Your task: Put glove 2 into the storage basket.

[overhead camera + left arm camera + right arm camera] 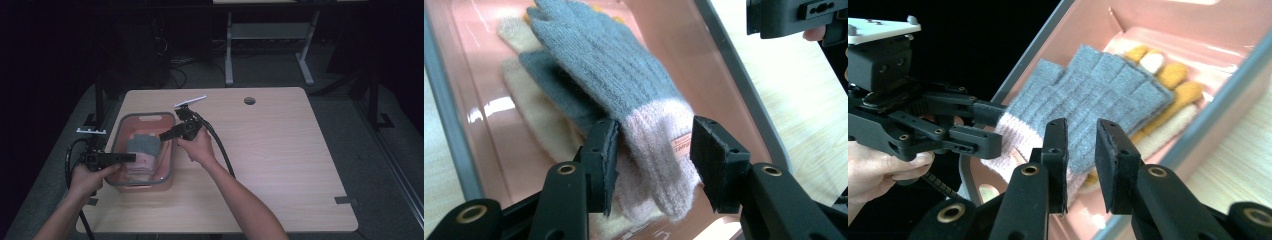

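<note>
we see the grey glove (609, 65) as soft, light knit, best pinched at its pink cuff (659, 150), where the left gripper (654, 150) straddles it spread, while the right gripper (1080, 150) hovers empty, jaws narrowly parted.

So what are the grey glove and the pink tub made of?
The grey glove looks like knitted wool or yarn: ribbed stitches show, and its pale pink cuff is fuzzy and soft. The pink tub looks like smooth, shiny plastic, since light glints off its floor; its grey rim looks duller, perhaps plastic too.
</note>
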### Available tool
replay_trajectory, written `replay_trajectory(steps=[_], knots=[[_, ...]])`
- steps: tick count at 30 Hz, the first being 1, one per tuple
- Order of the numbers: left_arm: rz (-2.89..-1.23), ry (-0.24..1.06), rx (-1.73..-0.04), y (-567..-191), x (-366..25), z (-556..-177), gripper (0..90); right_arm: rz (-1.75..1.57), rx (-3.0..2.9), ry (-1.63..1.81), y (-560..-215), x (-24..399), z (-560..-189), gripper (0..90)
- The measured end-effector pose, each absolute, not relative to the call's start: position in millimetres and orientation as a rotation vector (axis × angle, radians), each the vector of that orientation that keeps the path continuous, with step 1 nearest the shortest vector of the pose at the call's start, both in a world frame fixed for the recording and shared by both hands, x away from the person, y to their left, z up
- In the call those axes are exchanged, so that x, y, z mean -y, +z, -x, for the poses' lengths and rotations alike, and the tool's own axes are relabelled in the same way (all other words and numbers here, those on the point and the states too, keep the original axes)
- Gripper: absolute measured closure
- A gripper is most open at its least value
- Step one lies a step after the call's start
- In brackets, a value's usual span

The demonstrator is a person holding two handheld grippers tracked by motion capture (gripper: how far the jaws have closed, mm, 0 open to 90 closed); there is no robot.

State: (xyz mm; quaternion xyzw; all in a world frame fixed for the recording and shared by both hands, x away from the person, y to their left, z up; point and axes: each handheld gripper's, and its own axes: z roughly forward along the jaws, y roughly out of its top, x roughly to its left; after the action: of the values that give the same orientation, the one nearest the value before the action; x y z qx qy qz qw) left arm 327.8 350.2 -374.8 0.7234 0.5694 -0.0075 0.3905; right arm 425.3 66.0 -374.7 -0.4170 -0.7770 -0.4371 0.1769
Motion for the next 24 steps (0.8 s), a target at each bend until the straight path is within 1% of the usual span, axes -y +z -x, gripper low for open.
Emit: replay_trajectory(steps=[3, 5, 15, 24], knots=[[-1.847, 0.005, -1.440, -370.3, -349.4, -328.6, 52.8, 1.188, 2.191, -1.246, -373.9, -58.1, -425.3, 73.7], [-1.815, 0.011, -1.436, -364.2, -351.2, -329.6, 51.4, 1.194, 2.193, -1.248, -371.4, -50.5, -425.1, 72.3], [-1.807, 0.017, -1.407, -352.6, -344.7, -332.0, 51.6, 1.212, 2.180, -1.277, -365.1, -29.1, -424.7, 70.2], [-1.815, 0.001, -1.324, -341.8, -330.0, -331.2, 49.6, 1.242, 2.149, -1.297, -366.5, -5.7, -420.6, 67.3]])
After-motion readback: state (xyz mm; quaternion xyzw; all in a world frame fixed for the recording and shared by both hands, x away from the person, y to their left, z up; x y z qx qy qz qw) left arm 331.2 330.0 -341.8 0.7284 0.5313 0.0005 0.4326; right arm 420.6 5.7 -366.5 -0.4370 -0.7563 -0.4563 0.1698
